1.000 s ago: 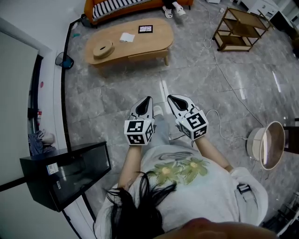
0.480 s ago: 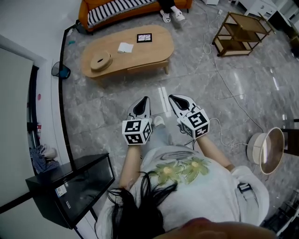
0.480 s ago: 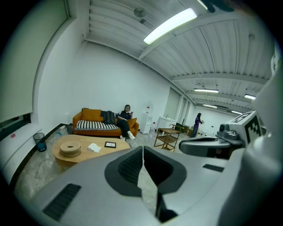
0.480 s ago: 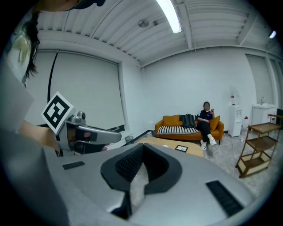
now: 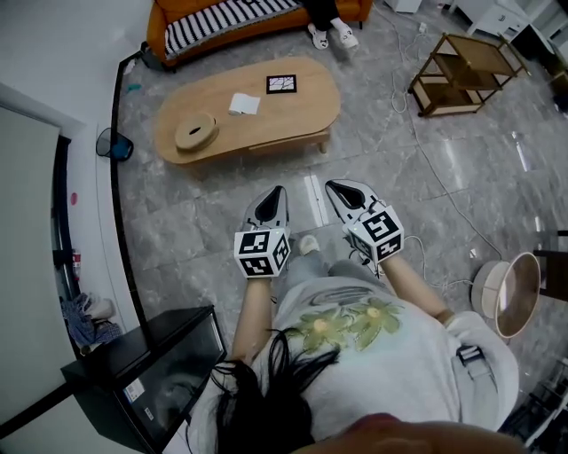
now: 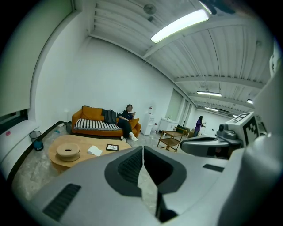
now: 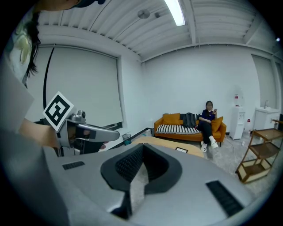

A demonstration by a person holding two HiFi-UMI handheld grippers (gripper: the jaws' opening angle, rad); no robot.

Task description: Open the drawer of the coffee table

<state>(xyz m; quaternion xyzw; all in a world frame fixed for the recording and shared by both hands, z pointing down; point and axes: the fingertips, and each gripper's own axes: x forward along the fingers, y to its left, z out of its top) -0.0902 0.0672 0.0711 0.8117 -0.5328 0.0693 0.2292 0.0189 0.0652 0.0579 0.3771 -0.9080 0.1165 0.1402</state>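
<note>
The oval wooden coffee table (image 5: 266,115) stands ahead on the grey stone floor, and its drawer front (image 5: 286,141) faces me on the near side, closed. My left gripper (image 5: 279,191) and right gripper (image 5: 334,185) are held side by side at waist height, pointing toward the table and well short of it. Both are shut with nothing between the jaws. In the left gripper view the shut left gripper (image 6: 143,150) points past the table (image 6: 84,152). The right gripper view has the shut right gripper (image 7: 142,148) in front of the table's far end (image 7: 177,149).
On the table lie a round wooden disc (image 5: 196,132), a white paper (image 5: 244,104) and a black-framed marker tile (image 5: 281,84). An orange sofa (image 5: 222,19) with a seated person is behind it. A wooden shelf cart (image 5: 466,62), a floor cable (image 5: 435,168), a black cabinet (image 5: 151,372) and a round white appliance (image 5: 504,294) surround me.
Both grippers have moved forward together toward the coffee table, which now sits closer in the head view. The black cabinet has slid back toward the lower left. The jaws stayed shut.
</note>
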